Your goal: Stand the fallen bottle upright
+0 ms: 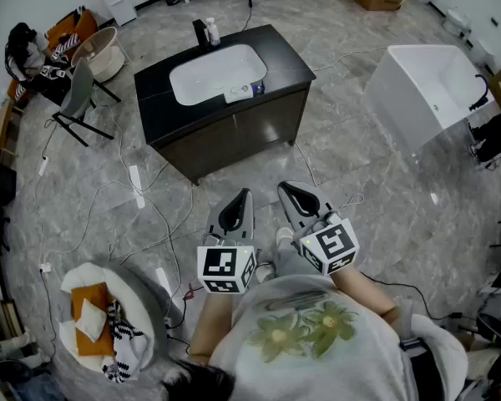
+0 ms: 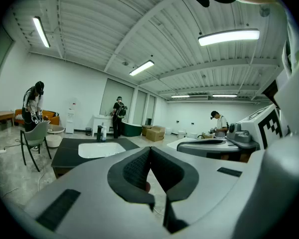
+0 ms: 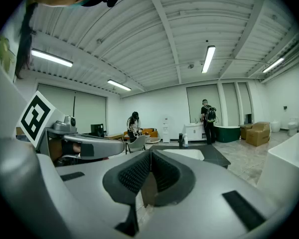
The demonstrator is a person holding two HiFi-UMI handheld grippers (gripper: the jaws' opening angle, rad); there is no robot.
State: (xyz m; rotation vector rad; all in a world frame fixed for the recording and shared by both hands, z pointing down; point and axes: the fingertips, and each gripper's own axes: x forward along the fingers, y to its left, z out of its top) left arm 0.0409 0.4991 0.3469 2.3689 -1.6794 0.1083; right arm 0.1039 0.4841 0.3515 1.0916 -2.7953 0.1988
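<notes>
Bottle (image 1: 242,93) lying beside sink (image 1: 207,75), head view only.

A basin (image 1: 213,72) was set in the counter (image 1: 285,60); bottles (image 1: 206,32) were placed behind it, seemingly a fallen bottle (image 1: 244,91) before it, a bathtub (image 1: 417,86) rightward.

Probably a lab hall, vanity sink (image 1: 217,72) (bathtub (image 1: 398,98) nearby)
</notes>
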